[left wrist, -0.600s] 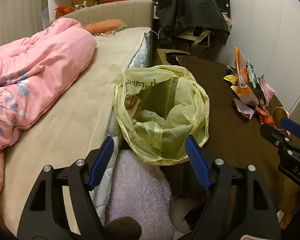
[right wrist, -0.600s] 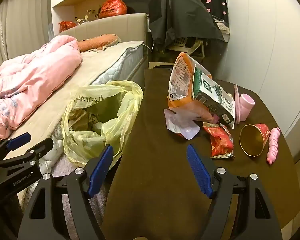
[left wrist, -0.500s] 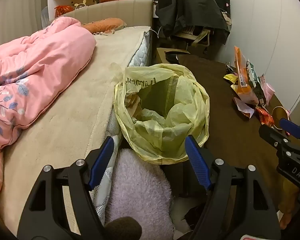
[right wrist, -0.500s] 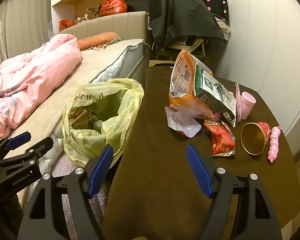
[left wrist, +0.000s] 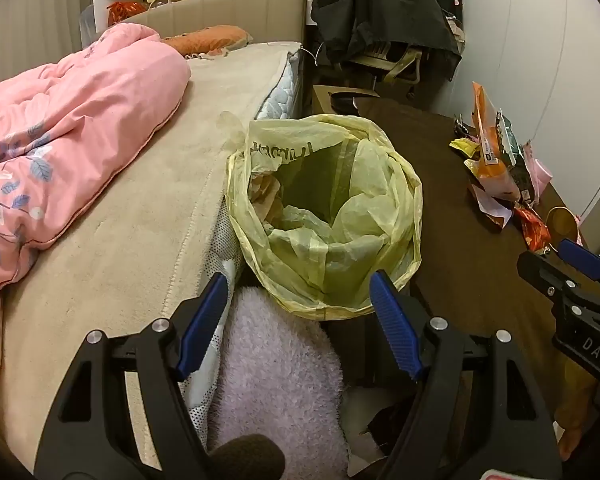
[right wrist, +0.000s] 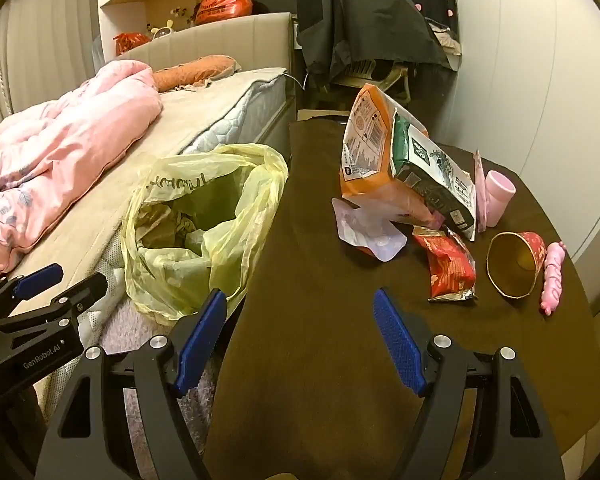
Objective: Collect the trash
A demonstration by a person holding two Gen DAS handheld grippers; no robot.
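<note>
While both grippers just hang there with nothing in them, the trash sits in a heap on the brown counter [right wrist: 300,320]. The left gripper [left wrist: 296,320] has its jaws spread wide, pointed at the yellow bag [left wrist: 324,216], which gapes open right past its blue tips at 12 o'clock. The bag is wedged between the bed [left wrist: 148,208] and the counter edge, with some crumpled stuff already inside. A fluffy lilac towel [left wrist: 276,376] lies just under that gripper.

The right gripper [right wrist: 296,328] is released too, jaws wide apart over bare counter. From its view the bag [right wrist: 204,224] is at about 10 o'clock and the trash pile is up at 1 to 2 o'clock, well apart from the jaws. In the pile: an orange pouch [right wrist: 368,152] leaning against a green-and-white pouch [right wrist: 432,176], a clear wrapper [right wrist: 368,228] touching their base, a red wrapper [right wrist: 448,268] just beside that, a paper cup [right wrist: 516,264] tipped on its side with its mouth toward the gripper, a pink cup [right wrist: 498,196] lying behind it, and a pink knobbly thing [right wrist: 553,276] at the far right edge, can't tell what it is.

A pink duvet [left wrist: 60,132] is bunched on the bed at 9 o'clock.
</note>
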